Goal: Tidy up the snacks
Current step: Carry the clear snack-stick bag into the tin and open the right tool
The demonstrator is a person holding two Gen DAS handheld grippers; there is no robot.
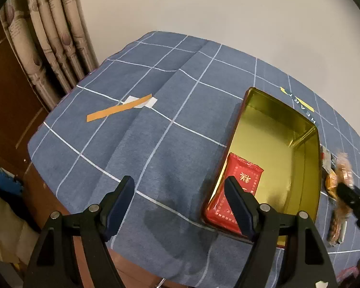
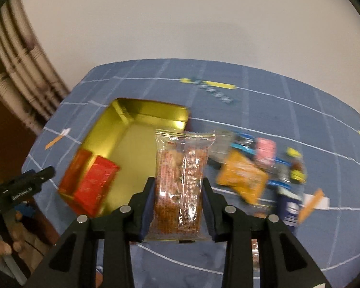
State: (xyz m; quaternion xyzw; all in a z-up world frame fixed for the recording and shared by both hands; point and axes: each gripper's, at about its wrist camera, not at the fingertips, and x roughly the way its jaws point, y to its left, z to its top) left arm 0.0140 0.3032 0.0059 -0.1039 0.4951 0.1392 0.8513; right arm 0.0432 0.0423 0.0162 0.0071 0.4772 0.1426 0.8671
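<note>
While clamped in right tool: clear snack packet. Destination: gold tin, beside red packet. Lower flat, release gently. Left tool: apart, empty.

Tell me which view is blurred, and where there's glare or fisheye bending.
Right wrist view: motion blur smears the snack pile and tin, while the clear packet in the right gripper stays sharp. Left wrist view: mostly sharp, glare on the tin's wall, grid lines on the cloth bow outward.
</note>
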